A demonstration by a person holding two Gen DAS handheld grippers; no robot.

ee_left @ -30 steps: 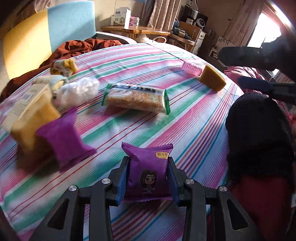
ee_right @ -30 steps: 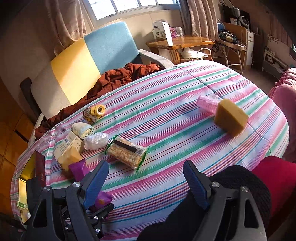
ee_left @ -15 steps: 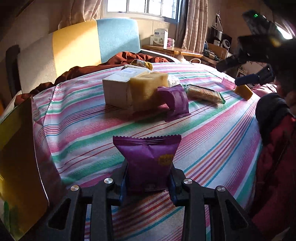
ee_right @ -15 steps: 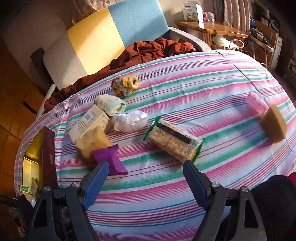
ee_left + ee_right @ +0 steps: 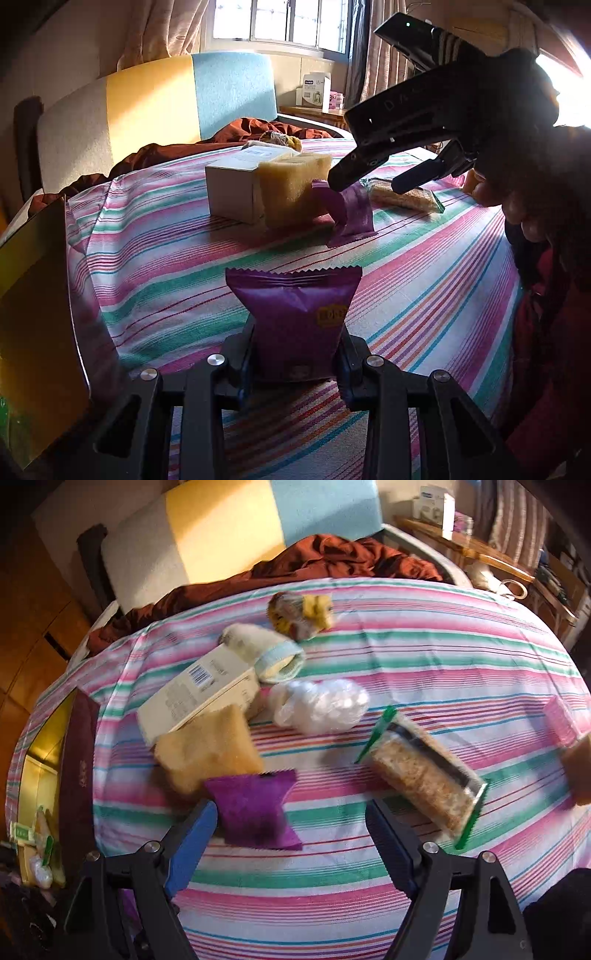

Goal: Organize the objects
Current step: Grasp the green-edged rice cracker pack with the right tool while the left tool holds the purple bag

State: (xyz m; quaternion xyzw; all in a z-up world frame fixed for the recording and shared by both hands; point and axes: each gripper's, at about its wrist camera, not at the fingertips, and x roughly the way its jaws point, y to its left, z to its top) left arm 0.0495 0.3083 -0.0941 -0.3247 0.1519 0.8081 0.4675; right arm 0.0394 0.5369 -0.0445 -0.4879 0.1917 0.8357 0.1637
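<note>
At nine o'clock in the right wrist view an open gold-lined box sits off the edge of the striped tablecloth, with a few small packets already inside it, so I judge the sorting only just begun. The left gripper is clenched on a purple snack packet, held upright above the cloth, with the box wall at its nine o'clock; that packet looks bound for the box.

Moving right, most of the clutter is unsorted: a white carton, a yellow sponge leaning on it, a second purple packet, a rolled towel, a crumpled clear bag and a cereal bar pack at three o'clock. The right gripper is released, its fingers spread wide, hovering just above the second purple packet, likely its next pick.
</note>
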